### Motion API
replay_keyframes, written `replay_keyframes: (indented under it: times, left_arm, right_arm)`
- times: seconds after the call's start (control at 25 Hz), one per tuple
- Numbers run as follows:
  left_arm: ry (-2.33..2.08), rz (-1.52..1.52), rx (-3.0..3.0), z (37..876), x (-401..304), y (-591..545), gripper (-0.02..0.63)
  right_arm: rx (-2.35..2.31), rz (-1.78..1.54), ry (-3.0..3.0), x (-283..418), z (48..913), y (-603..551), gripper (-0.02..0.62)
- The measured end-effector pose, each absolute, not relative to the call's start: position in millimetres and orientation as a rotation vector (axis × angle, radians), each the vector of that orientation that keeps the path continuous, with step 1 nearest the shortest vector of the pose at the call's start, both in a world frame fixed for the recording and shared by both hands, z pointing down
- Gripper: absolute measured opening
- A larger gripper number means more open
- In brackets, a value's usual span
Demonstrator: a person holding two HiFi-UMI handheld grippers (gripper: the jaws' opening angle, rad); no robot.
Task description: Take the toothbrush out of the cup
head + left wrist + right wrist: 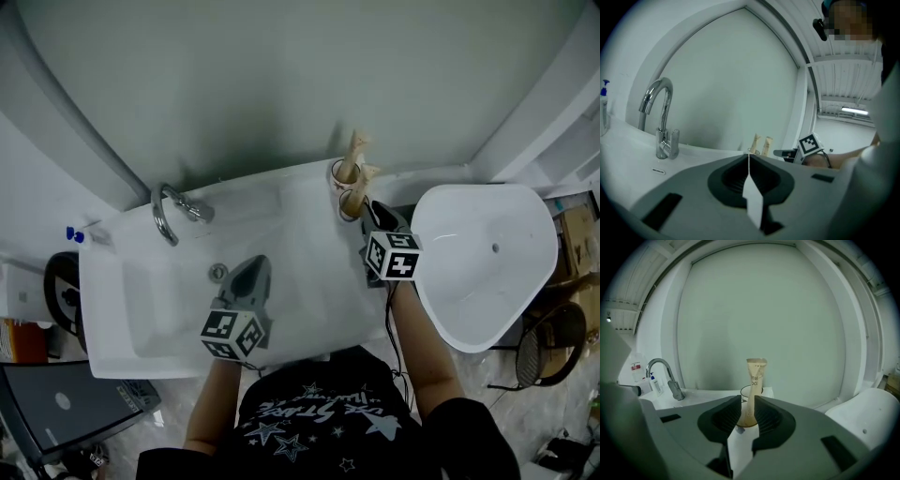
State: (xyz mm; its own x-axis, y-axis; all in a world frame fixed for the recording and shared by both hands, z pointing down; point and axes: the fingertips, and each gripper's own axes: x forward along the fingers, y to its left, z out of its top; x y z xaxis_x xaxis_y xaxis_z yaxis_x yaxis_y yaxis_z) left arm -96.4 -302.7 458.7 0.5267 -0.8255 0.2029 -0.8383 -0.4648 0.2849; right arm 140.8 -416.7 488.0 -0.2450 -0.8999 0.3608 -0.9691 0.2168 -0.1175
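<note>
Two cups (343,172) stand at the sink's back right corner, each with a tan paper-wrapped toothbrush (357,150) upright in it. My right gripper (368,210) reaches up to the nearer cup (352,202). In the right gripper view its jaws (747,405) are open on either side of a wrapped toothbrush (755,379); a cup rim (744,391) shows just behind. I cannot tell if the pads touch the wrapper. My left gripper (250,269) hovers over the basin, shut (749,157) and empty. From it both toothbrushes (760,143) show ahead.
A chrome faucet (174,209) rises at the sink's back left, with a drain (217,273) below it. A blue-topped bottle (75,234) stands at the far left. A white oval fixture (487,262) sits just right of the sink. The wall is close behind the cups.
</note>
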Motion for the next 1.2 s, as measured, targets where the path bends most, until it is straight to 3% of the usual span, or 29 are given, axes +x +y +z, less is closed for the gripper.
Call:
replay_keyframes:
  times: [0.68,1.2]
  left_arm:
    - [-1.563,0.071,2.292,458.2,-82.5,-305.2,0.021]
    - [-1.591,0.067,2.27,458.5,-79.9,-294.3,0.021]
  right_arm:
    - [1.679,0.463,-2.278,138.5,506.1,-465.5,0.126]
    - [1.653,0.481,-2.291,140.2,505.0,-463.3,0.031]
